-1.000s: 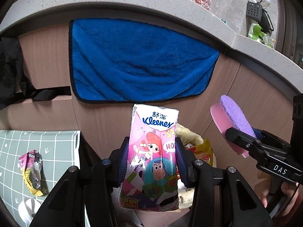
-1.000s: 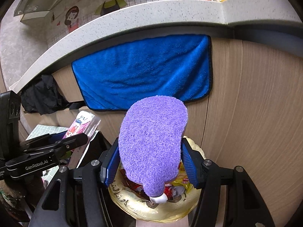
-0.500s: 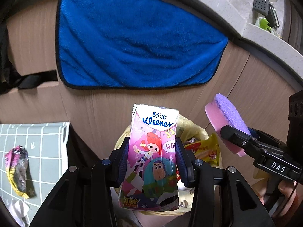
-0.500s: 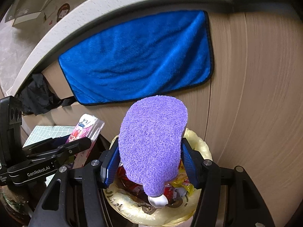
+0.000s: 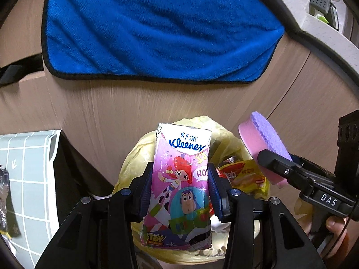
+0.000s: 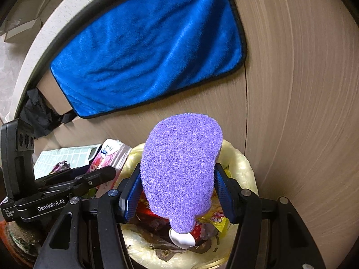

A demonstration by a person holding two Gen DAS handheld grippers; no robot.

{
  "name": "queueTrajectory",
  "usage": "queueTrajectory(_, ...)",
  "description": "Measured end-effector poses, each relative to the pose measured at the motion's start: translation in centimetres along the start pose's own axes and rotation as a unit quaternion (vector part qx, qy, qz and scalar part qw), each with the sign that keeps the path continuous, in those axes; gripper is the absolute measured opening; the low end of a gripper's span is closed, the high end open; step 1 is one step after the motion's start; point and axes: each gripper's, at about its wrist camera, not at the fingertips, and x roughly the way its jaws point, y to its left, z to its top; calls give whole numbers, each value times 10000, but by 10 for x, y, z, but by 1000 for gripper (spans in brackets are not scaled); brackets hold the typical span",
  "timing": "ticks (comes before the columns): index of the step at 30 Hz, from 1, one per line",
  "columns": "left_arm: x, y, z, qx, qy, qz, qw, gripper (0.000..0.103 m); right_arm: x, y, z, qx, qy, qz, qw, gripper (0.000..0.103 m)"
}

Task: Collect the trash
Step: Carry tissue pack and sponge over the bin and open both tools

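Hanging above the trash bin [image 5: 202,123], both grippers carried something. The left gripper [image 5: 180,188] was clamped on a pack of Kleenex tissues [image 5: 179,183], its blue pads [image 5: 145,190] pressing on both long sides of the pack. The pack stood upright between the fingers, with cartoon pictures on its pink front, and it was over the mouth of the bin. The right gripper [image 6: 177,192] was clenched around a purple scouring sponge [image 6: 181,170]; in the left wrist view the sponge [image 5: 267,143] showed a pink foam layer under the purple one. It pointed forward and hung over the bin as well, just beside the tissue pack [image 6: 110,159] but apart from it.

The bin was lined with a yellowish plastic bag [image 6: 240,163]. Inside lay a yellow snack wrapper [image 5: 246,177], a red package [image 6: 148,210] and other trash that I could not identify. A blue towel [image 5: 157,27] hung on the wooden cabinet front [image 6: 303,112] behind the bin. On the left, a green mat with a white grid [image 5: 24,157] held a crumpled wrapper [image 5: 4,192]. A part of a hand [image 5: 336,224] was visible under the right gripper.
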Motion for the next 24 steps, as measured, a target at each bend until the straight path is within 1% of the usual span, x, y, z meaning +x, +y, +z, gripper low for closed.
queueTrajectory(4, 9, 2, 2, -49, 57, -61, 10000, 46, 9, -3, -4, -8, 76, -69, 9999, 58)
queueTrajectory(5, 11, 2, 2, -73, 59, -123, 9999, 46, 10, -4, -5, 2, 86, -81, 9999, 58)
queueTrajectory(8, 14, 3, 4, -145, 46, -341, 9993, 52, 15, -5, -7, 51, 107, -106, 9999, 58)
queueTrajectory(9, 14, 4, 5, -172, 30, -418, 9990, 57, 16, -7, -7, 81, 112, -107, 9998, 58)
queueTrajectory(10, 13, 4, 5, -186, 14, -437, 9989, 62, 17, -9, -8, 128, 125, -96, 9998, 58)
queueTrajectory(12, 10, 4, 8, -222, -39, -504, 9985, 65, 17, -13, -9, 188, 143, -18, 9997, 59)
queueTrajectory(14, 6, 4, 10, -263, -86, -558, 9981, 67, 19, -14, -10, 248, 118, 140, 9995, 65)
queueTrajectory(19, -7, 11, 12, -401, -197, -439, 9980, 68, 16, -13, -12, 340, 47, 233, 9991, 72)
queueTrajectory(24, -27, 22, 11, -481, -346, -146, 9981, 68, 6, -14, -12, 347, -41, 250, 9991, 73)
